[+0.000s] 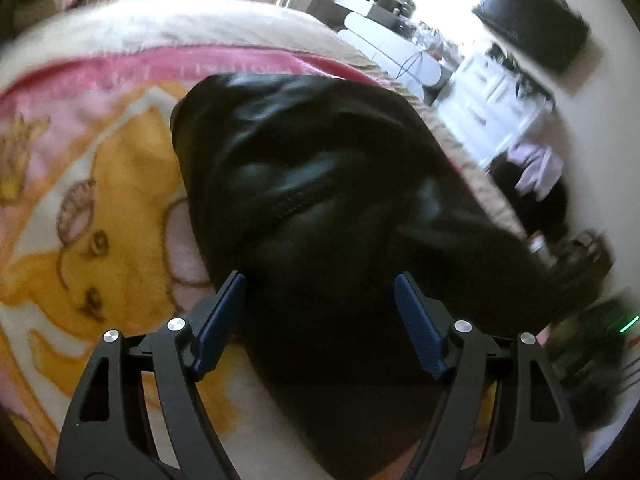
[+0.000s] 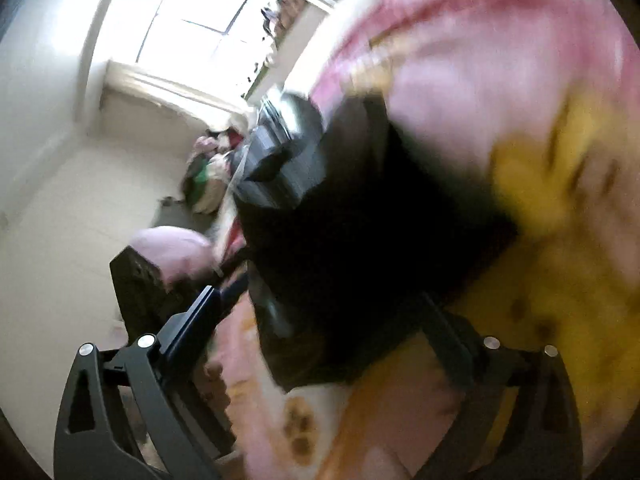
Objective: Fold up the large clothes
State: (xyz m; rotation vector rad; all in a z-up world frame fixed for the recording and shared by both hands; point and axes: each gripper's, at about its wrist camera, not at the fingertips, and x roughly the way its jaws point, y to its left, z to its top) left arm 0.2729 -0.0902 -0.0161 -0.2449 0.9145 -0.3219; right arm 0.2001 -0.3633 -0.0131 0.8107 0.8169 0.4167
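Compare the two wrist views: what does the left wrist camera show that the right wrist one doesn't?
Only the left wrist view shows the left gripper, open over the black jacket, the jacket's zipper, and white drawers beyond the bed. Only the right wrist view shows the right gripper, open with the jacket bulging between its fingers, and a bright window; it is heavily blurred. Both show the jacket lying on the pink and yellow cartoon blanket.
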